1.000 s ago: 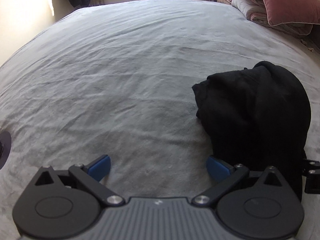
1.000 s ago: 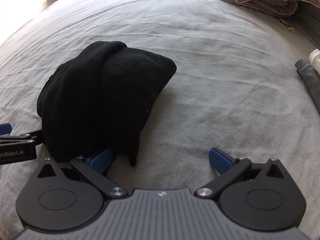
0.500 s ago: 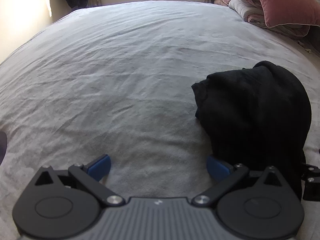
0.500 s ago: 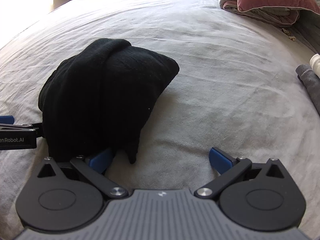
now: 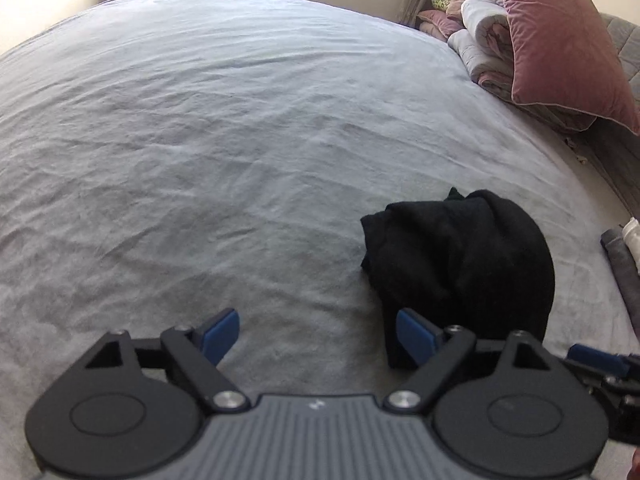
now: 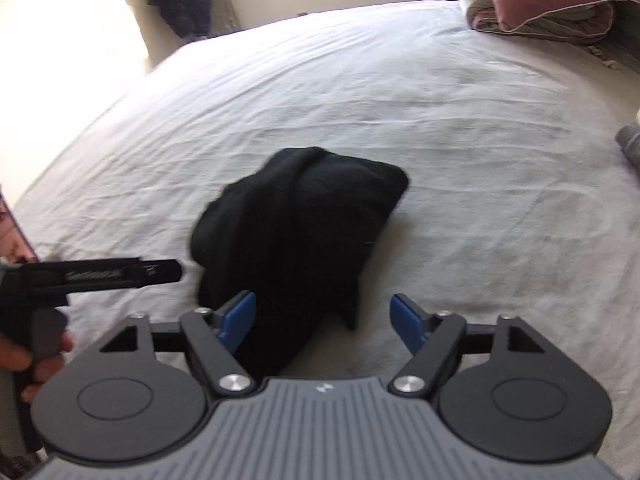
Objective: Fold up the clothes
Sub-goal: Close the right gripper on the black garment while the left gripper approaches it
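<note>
A black garment (image 5: 460, 264) lies bunched in a rounded heap on the grey bed sheet (image 5: 240, 140). My left gripper (image 5: 318, 332) hovers to its left, jaws closing, with only bare sheet between the blue pads (image 5: 222, 334); the garment's near edge sits just behind the right pad. In the right wrist view the garment (image 6: 304, 216) is ahead of my right gripper (image 6: 322, 320), whose jaws are also closing. The garment's near edge shows below and between the pads, which do not press on it. The left gripper (image 6: 100, 276), held by a hand (image 6: 36, 356), points at the heap from the left.
A pink pillow (image 5: 560, 40) and folded bedding (image 5: 480, 40) are stacked at the bed's far right. A rolled grey cloth (image 5: 622, 264) and a white item lie at the right edge. Dark clothes (image 6: 184, 0) hang by the far wall. The sheet (image 6: 480, 120) stretches wide around the heap.
Both grippers have lifted and drawn back, so the garment looks smaller and farther. Both pairs of pads stand closer together. The garment stays on the bed.
</note>
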Action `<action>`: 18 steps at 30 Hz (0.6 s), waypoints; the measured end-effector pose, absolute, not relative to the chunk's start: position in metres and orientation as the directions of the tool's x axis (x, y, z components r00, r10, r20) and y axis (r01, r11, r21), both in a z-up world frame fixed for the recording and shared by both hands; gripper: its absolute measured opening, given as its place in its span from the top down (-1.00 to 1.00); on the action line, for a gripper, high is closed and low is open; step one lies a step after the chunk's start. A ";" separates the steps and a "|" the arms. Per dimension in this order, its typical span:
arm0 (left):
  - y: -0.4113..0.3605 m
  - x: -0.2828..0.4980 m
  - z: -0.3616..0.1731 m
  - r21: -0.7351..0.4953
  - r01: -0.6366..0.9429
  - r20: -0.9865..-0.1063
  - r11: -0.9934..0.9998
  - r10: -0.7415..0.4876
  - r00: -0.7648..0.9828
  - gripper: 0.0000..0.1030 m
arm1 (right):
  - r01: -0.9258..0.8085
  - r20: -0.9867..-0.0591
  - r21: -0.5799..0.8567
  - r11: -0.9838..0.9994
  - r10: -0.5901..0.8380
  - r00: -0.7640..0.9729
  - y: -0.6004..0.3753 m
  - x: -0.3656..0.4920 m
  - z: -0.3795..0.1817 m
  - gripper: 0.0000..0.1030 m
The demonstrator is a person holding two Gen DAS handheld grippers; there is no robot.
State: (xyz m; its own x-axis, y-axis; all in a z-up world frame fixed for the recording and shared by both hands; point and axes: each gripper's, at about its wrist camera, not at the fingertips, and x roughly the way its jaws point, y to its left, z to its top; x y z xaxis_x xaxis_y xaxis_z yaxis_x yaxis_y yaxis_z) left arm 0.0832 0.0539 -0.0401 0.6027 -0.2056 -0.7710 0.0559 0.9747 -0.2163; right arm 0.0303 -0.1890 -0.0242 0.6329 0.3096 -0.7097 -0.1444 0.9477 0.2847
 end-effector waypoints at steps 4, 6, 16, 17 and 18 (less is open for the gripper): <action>0.055 0.085 -0.039 -0.253 0.039 -0.755 0.967 -0.223 0.617 -0.43 | -0.182 -0.711 0.326 0.928 0.368 0.599 -0.177 0.032 -0.030 -0.14; 0.054 0.086 -0.039 -0.274 0.046 -0.747 0.961 -0.243 0.619 -0.43 | -0.188 -0.722 0.336 0.923 0.381 0.578 -0.172 0.033 -0.035 0.03; 0.043 0.085 -0.040 -0.349 0.101 -0.717 0.932 -0.335 0.611 -0.33 | -0.113 -0.704 0.354 0.928 0.344 0.621 -0.200 0.028 -0.023 0.81; 0.042 0.085 -0.039 -0.351 0.105 -0.714 0.930 -0.339 0.613 -0.30 | -0.102 -0.703 0.348 0.932 0.331 0.630 -0.205 0.026 -0.020 0.82; 0.041 0.084 -0.039 -0.356 0.108 -0.709 0.928 -0.344 0.615 -0.27 | -0.087 -0.703 0.347 0.934 0.320 0.634 -0.210 0.025 -0.018 0.82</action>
State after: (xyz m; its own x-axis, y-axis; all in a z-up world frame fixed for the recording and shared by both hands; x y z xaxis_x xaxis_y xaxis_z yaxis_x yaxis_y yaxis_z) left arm 0.0841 0.0409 -0.0387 0.6151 -0.3440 -0.7095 0.1081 0.9281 -0.3562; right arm 0.0252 -0.2099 -0.0183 0.6345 0.3202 -0.7035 -0.0870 0.9340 0.3466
